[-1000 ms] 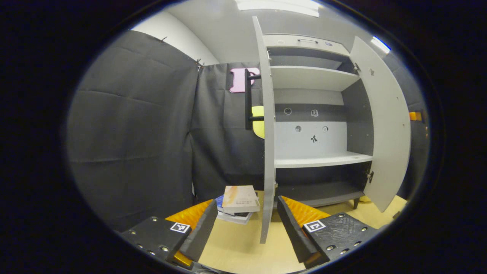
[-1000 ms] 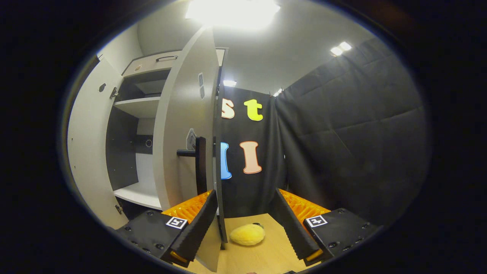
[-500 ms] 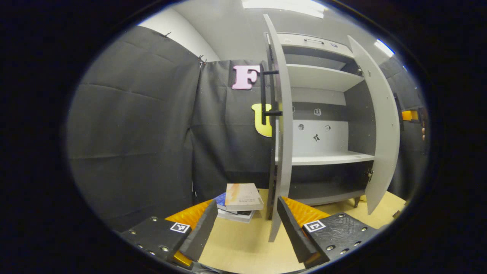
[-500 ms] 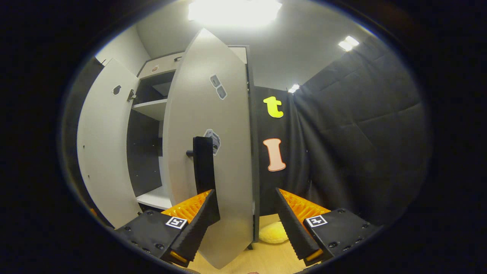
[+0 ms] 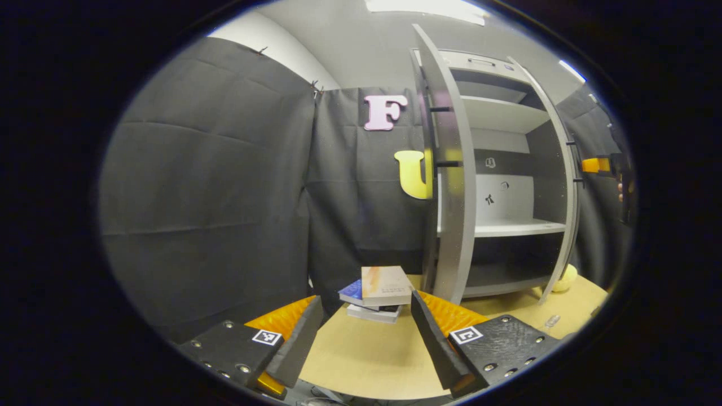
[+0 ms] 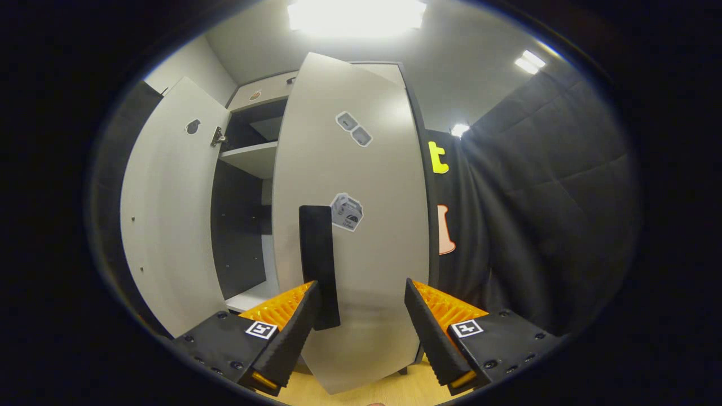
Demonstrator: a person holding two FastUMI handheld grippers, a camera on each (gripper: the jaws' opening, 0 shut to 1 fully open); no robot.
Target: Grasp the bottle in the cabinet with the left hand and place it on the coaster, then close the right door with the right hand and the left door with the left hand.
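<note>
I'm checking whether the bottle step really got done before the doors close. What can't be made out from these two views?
- The lower cabinet compartment, left gripper view: dark, partly behind the left door.
- The small clear thing on the table, left gripper view: too small to identify.
- The cabinet's inside, right gripper view: mostly covered by the right door.
- Whether the right tool touches that door: unclear.
</note>
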